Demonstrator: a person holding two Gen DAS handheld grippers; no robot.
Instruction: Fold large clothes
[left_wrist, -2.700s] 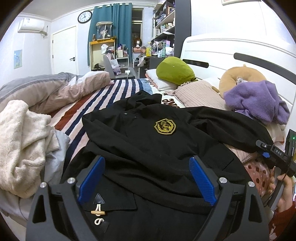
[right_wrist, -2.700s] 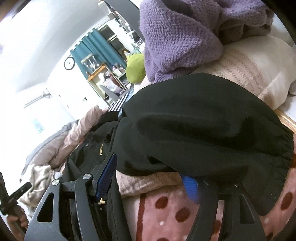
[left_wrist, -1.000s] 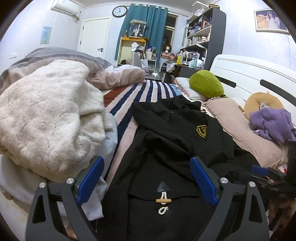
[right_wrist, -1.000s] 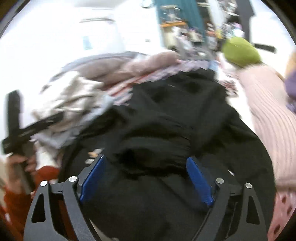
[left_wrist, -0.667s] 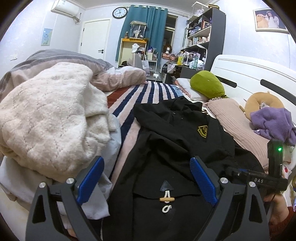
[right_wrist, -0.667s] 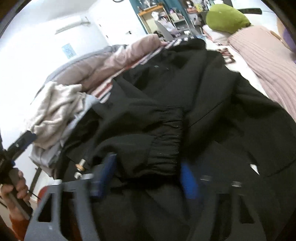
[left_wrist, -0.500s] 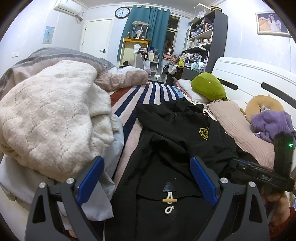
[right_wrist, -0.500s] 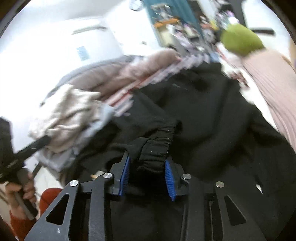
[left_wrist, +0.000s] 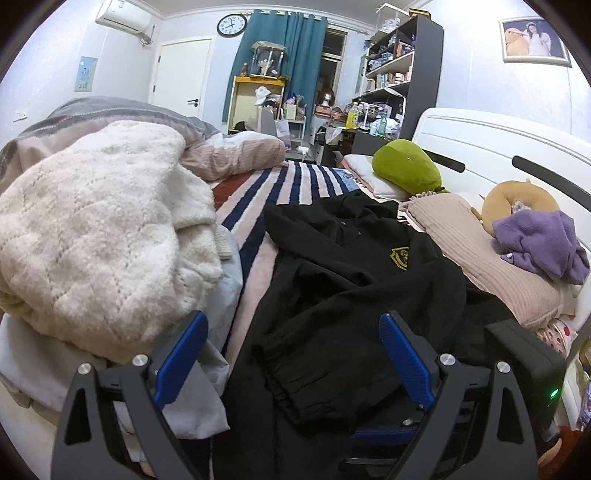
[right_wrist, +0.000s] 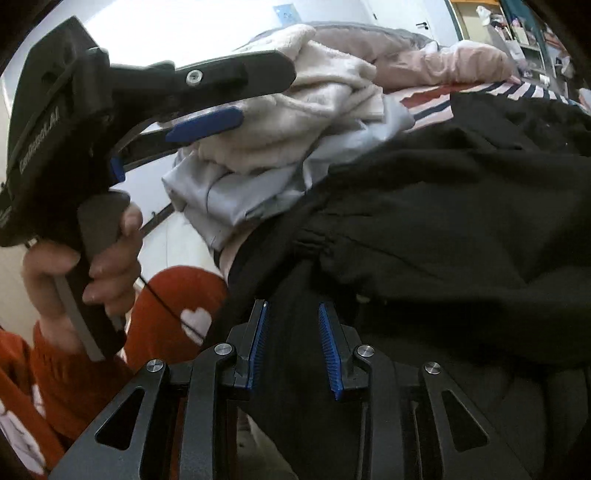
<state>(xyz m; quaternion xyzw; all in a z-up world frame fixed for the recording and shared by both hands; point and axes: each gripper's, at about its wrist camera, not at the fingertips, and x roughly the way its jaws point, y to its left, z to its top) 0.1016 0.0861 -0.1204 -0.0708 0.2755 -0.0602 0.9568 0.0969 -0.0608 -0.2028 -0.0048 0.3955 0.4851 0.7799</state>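
Note:
A black jacket (left_wrist: 354, 273) with a gold chest badge (left_wrist: 400, 256) lies spread on the striped bed. One sleeve is folded across its front, and the gathered cuff (left_wrist: 295, 373) lies between my left gripper's fingers. My left gripper (left_wrist: 291, 354) is open and empty above the jacket's lower edge. My right gripper (right_wrist: 291, 339) sits low over the jacket (right_wrist: 443, 229) with its jaws part open; black cloth lies between the pads but is not clamped. The left gripper also shows in the right wrist view (right_wrist: 207, 122), held by a hand.
A cream fleece pile (left_wrist: 92, 236) on pale grey cloth (left_wrist: 218, 302) lies left of the jacket. Pink pillow (left_wrist: 491, 266), purple knit (left_wrist: 543, 243), tan neck pillow (left_wrist: 517, 195) and green plush (left_wrist: 404, 171) line the right by the white headboard (left_wrist: 498, 147).
My right gripper carried the sleeve cuff across the jacket to the left, then opened and let it go. The cuff now lies between my left fingers. The left gripper barely moved.

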